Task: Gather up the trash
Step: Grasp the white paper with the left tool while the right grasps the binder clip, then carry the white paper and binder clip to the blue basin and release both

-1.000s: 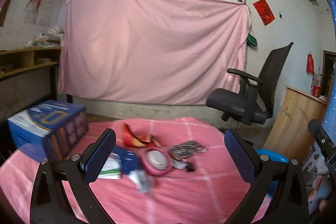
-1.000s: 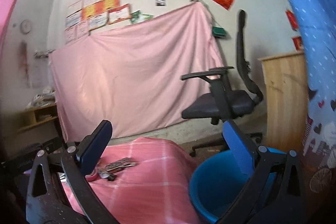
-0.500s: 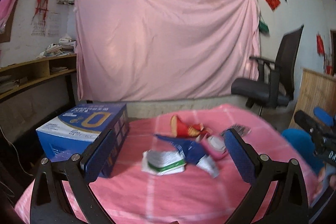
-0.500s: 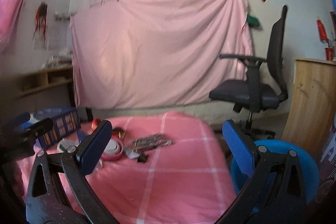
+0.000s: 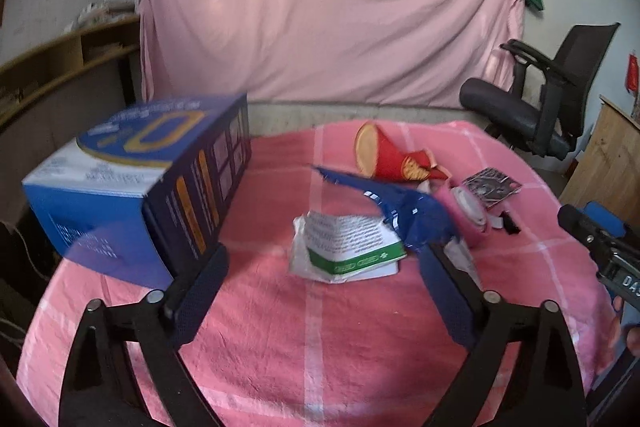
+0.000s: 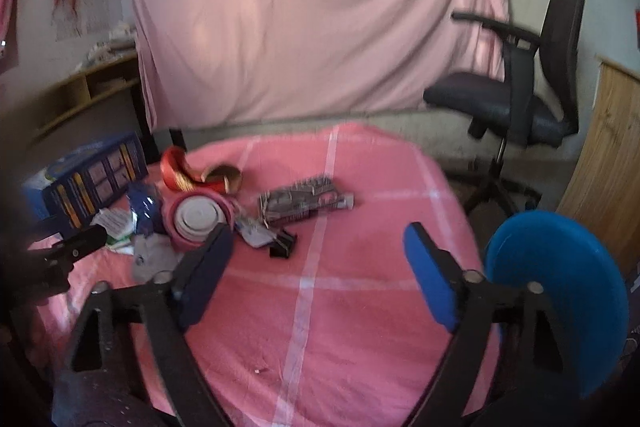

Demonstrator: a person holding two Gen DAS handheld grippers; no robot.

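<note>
Trash lies on a pink checked tablecloth (image 5: 312, 327): a white and green leaflet pack (image 5: 348, 247), a blue wrapper (image 5: 404, 207), a red crushed cup (image 5: 384, 155), a pink round lid (image 5: 466, 211) and a grey foil packet (image 5: 492, 185). My left gripper (image 5: 320, 295) is open and empty, just short of the leaflet pack. In the right wrist view my right gripper (image 6: 316, 275) is open and empty over bare cloth, with the foil packet (image 6: 300, 203), pink lid (image 6: 198, 217), red cup (image 6: 192, 175) and a black clip (image 6: 284, 247) beyond it.
A large blue box (image 5: 140, 183) stands on the table's left. A blue bin (image 6: 560, 291) sits off the table's right edge. A black office chair (image 6: 520, 99) and a wooden cabinet (image 6: 608, 163) stand behind. A pink sheet covers the back wall.
Both grippers have tilted down and moved in toward the table. The left one swung left to face the trash and box; the right one turned from the bin toward the table.
</note>
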